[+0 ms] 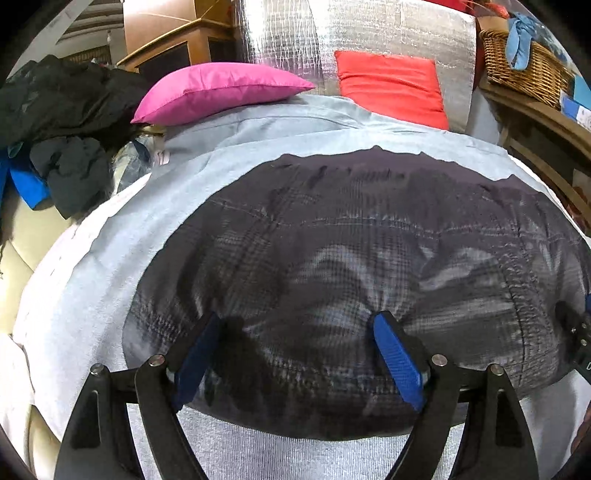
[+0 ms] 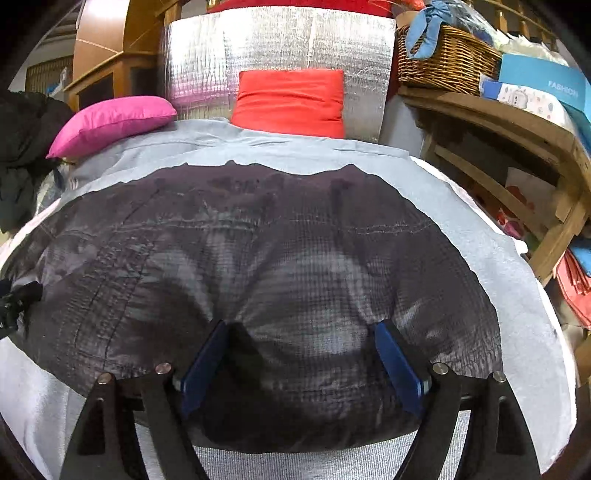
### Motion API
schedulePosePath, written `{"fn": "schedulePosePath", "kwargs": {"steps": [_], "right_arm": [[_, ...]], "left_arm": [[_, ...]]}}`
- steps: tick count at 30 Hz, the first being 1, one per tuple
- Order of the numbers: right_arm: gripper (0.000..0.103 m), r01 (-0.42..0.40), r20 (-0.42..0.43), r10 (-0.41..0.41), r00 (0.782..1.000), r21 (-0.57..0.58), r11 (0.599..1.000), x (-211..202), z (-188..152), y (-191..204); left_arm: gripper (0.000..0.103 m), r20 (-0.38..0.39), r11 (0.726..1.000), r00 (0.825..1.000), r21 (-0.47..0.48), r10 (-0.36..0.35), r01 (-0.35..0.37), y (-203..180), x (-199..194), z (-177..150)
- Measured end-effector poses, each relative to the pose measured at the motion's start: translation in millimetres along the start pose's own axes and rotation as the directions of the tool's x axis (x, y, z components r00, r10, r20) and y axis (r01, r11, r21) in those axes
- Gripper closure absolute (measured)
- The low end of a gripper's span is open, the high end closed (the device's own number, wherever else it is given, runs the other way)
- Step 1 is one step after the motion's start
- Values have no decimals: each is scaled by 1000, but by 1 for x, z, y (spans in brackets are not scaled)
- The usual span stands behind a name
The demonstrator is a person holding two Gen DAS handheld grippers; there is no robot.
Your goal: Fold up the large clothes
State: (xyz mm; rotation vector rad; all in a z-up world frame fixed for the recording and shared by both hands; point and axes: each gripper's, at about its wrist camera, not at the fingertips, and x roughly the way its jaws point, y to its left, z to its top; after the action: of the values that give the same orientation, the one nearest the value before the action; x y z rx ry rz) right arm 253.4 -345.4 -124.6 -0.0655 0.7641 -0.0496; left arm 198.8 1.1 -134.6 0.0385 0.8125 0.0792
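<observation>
Two grippers face one dark, folded garment (image 1: 351, 266) that lies spread on a pale grey sheet (image 1: 85, 273) over a bed. We see the garment as a broad, puffy, dark grey piece with a fine checked weave and stitched seams running across it; its far edge lies straight across the sheet, short of the pillows.

Our left gripper (image 1: 299, 354) stands with its blue-padded fingers (image 1: 397, 360) spread wide, their tips resting on or just above the near part of the garment; we cannot tell whether they press into it. No cloth is pinched between them. At the right edge of the left wrist view a dark piece of the other tool shows beside the garment.

Our right gripper (image 2: 301, 358) is likewise wide apart, its fingers (image 2: 397, 365) straddling a raised bulge of the cloth near the garment's near edge. Nothing is clamped there either; the pads stand clear on both sides of the bulge.

Beyond the garment, a magenta pillow (image 1: 218, 90) lies to the left and a red pillow (image 1: 391, 86) leans against a silver quilted panel (image 1: 369, 29) at the head of the bed. A heap of dark clothes (image 1: 62, 122) sits off the left side of the bed. To the right, a wicker basket (image 2: 443, 59) with a blue ribbon rests on a wooden shelf (image 2: 498, 118), next to a blue box (image 2: 546, 83).
</observation>
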Motion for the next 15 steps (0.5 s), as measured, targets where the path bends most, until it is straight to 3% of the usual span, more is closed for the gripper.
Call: {"fn": "schedulePosePath", "kwargs": {"steps": [8,11,13,15], "right_arm": [[17,-20,-39,21,999,22,1000,-7,9,-4],[17,-69,21,68,997,65,996,-45,14,-10],[12,-84,40,82,996,64,994,-65,14,-9],[5,-111,45,109,993,57,992,-89,9,-6]], "left_arm": [[17,-36,998,998,-48,-41,40,9,-20,5],[14,22,997,998,-52,-52,53,10,-53,7],[6,66,998,996,-20,-51,53,5,-82,5],[5,100,999,994,12,-51,50,-1,-106,1]]}}
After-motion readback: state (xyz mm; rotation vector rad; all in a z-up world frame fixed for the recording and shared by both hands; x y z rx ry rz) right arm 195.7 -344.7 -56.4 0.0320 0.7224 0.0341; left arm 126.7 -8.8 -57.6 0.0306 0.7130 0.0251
